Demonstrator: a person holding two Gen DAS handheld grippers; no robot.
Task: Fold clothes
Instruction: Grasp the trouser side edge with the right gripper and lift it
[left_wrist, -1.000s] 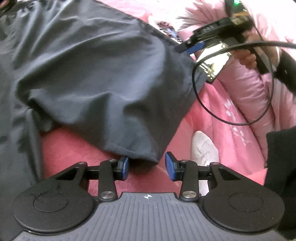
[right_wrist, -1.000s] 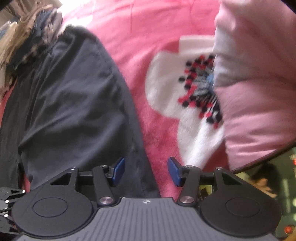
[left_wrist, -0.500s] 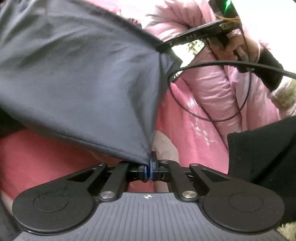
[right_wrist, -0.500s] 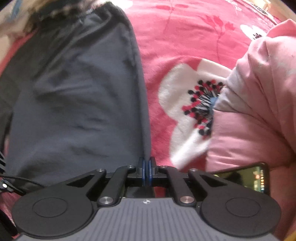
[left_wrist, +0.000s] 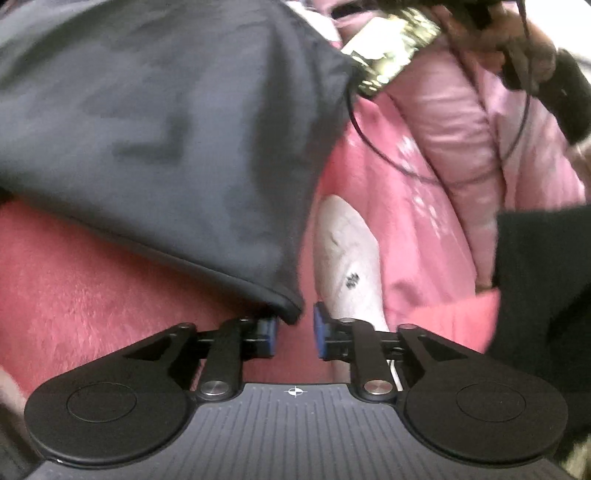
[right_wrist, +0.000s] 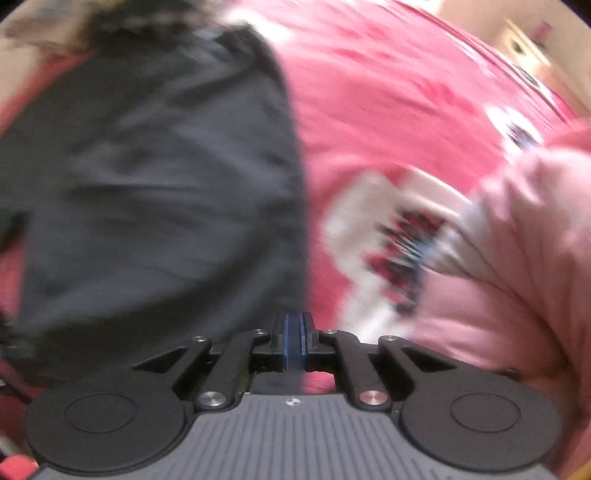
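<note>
Cloth of a dark grey garment (left_wrist: 155, 122) fills the upper left of the left wrist view, lifted off the bed and hanging in a slack sheet. Its hemmed corner droops down to the left gripper (left_wrist: 294, 328), just above the gap between the blue pads. The jaws of this gripper are opening, and the corner sits near the left pad without either pad pressing on it, so the cloth is released there. The far upper corner of the garment is drawn up toward the right gripper's housing at the top of that view, beside a hand (left_wrist: 517, 40) and a thin black cable (left_wrist: 399, 166).

In the right wrist view the same garment (right_wrist: 147, 192) spreads across the left half, blurred. The right gripper (right_wrist: 294, 345) has its blue pads nearly together, and a strip of the dark cloth runs between them and shows again below the pads, so it is clenched on the garment's edge.

Under the garment lies a red blanket (right_wrist: 369, 96) with a white flower print (right_wrist: 373, 229). A pale pink quilted jacket (right_wrist: 517, 258) lies at the right, touching the blanket. A black sleeve (left_wrist: 543, 288) shows at the right edge of the left wrist view.
</note>
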